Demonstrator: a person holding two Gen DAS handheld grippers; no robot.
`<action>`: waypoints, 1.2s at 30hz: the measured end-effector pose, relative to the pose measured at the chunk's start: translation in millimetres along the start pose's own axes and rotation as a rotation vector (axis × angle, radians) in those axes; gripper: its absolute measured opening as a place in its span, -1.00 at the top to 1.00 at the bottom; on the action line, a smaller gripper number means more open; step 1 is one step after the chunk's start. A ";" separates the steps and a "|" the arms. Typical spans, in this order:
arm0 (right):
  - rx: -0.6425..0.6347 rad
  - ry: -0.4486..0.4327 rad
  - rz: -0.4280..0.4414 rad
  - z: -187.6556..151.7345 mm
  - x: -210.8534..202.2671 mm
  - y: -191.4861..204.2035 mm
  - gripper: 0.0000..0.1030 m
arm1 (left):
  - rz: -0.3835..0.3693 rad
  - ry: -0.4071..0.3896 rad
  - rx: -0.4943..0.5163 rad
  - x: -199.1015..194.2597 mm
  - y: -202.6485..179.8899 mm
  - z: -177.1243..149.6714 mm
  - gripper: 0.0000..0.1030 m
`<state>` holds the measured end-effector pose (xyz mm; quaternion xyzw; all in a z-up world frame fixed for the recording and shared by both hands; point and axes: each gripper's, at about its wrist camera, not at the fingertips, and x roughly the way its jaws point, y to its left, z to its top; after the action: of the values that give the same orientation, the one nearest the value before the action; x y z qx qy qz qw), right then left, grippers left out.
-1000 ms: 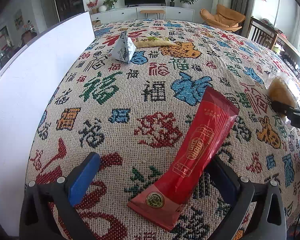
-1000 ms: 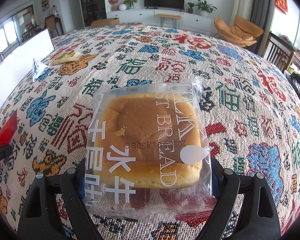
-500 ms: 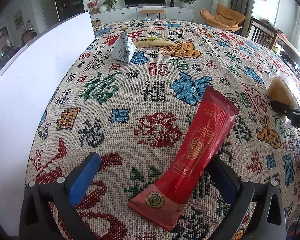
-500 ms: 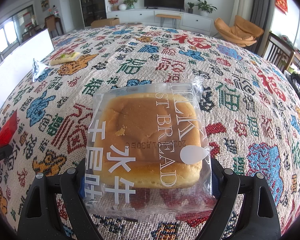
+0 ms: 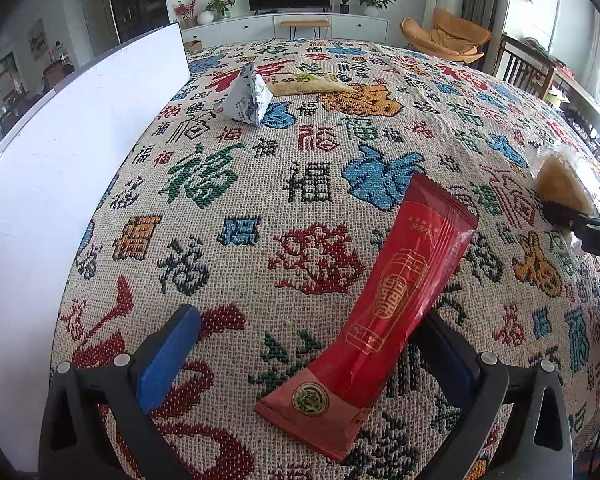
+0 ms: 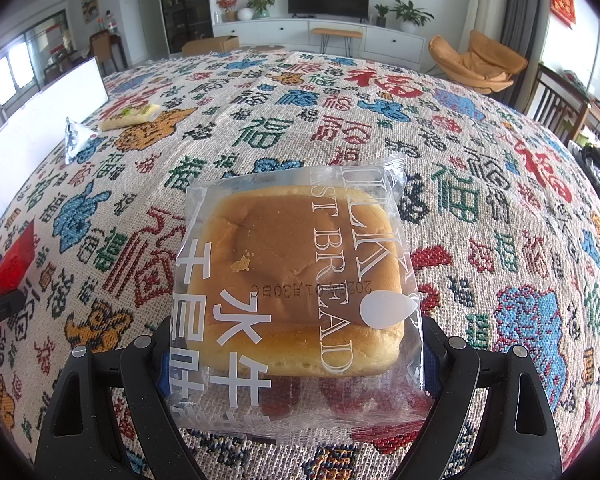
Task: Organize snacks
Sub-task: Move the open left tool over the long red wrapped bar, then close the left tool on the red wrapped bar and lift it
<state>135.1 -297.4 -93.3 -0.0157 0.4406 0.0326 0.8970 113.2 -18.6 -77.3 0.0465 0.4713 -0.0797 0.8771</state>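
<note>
Counting four snacks on my counter (image 5: 324,184), one per kind.
My left tool (image 5: 308,352) is spread around one red stick packet (image 5: 396,300); my right tool (image 6: 296,344) straddles one wrapped bread (image 6: 296,280), pads hidden, grip unclear. Farther off: one silver pyramid pouch (image 5: 247,98), one yellow-green packet (image 5: 308,83), print unreadable.

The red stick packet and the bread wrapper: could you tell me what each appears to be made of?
The red stick packet looks like glossy plastic or foil laminate: it shines, with crimped end seals and gold print. The bread wrapper seems thin clear plastic film: the bun shows through, with wrinkles, glare and white lettering.
</note>
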 end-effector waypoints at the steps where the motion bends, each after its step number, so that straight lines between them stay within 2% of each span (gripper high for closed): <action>1: 0.000 0.000 0.000 0.0 0.0 0.0 -0.74 | 0.000 0.000 0.000 -0.1 0.1 -0.2 -1.00; 17: 0.004 0.007 0.015 -1.3 0.5 -1.1 -0.76 | 0.000 0.000 0.001 -0.4 0.2 -0.6 -1.00; 23: 0.031 0.174 0.068 17.7 2.5 -13.8 -0.74 | 0.000 -0.001 0.000 -0.5 0.1 -0.8 -1.00; 29: 0.092 0.278 0.128 32.3 -7.6 -29.2 -0.74 | 0.000 0.000 0.000 0.0 0.2 -1.2 -1.00; 33: 0.081 0.309 0.135 41.9 -17.7 -30.7 -0.74 | -0.002 0.004 0.000 -1.0 0.1 -2.0 -1.00; 36: -0.026 0.308 0.087 51.0 -27.2 -20.5 -0.74 | -0.015 0.038 0.013 -1.7 0.5 1.1 -1.00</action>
<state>160.2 -316.1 -40.6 -0.0129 0.5726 0.0745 0.8163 113.2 -18.1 -75.3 0.0499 0.4876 -0.0884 0.8671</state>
